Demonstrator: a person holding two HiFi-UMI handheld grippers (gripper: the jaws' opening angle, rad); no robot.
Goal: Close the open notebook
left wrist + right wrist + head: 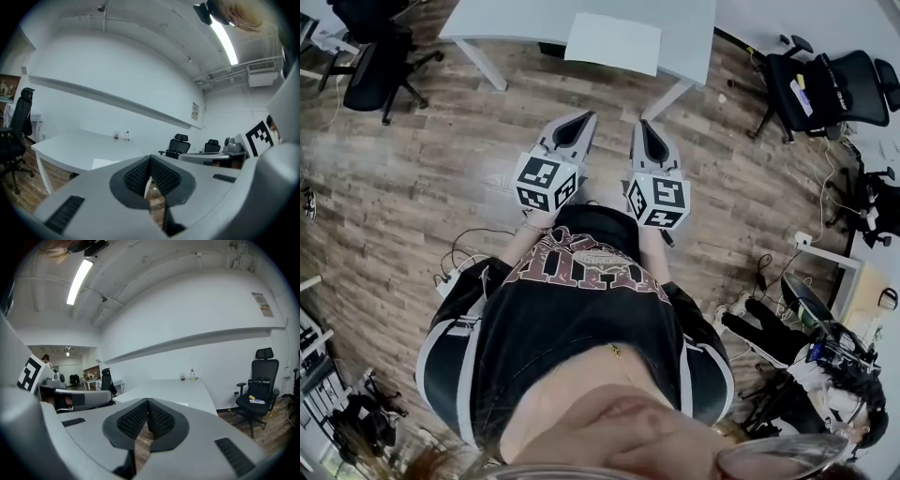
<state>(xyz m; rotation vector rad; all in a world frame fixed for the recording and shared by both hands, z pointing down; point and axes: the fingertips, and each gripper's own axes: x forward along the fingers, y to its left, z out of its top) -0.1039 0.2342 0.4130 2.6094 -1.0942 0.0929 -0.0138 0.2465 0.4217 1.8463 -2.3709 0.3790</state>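
**Notebook untouched, closing not yet begun**

Across the brown plank floor [441, 159] stands the long white table [694, 28]. The white rectangular notebook [614, 42] lies flat near the table's front edge, well apart from both tools. The grey left gripper [584, 117] and grey right gripper [644, 125] point toward it, each clenched on nothing. Reaching it and folding the cover over both seem still to come.

Lighting was bright, even; ceiling strip light [78, 281] glared white. Shadows were faint. Fisheye bent edges; corners were black. Close foreground was blurred.
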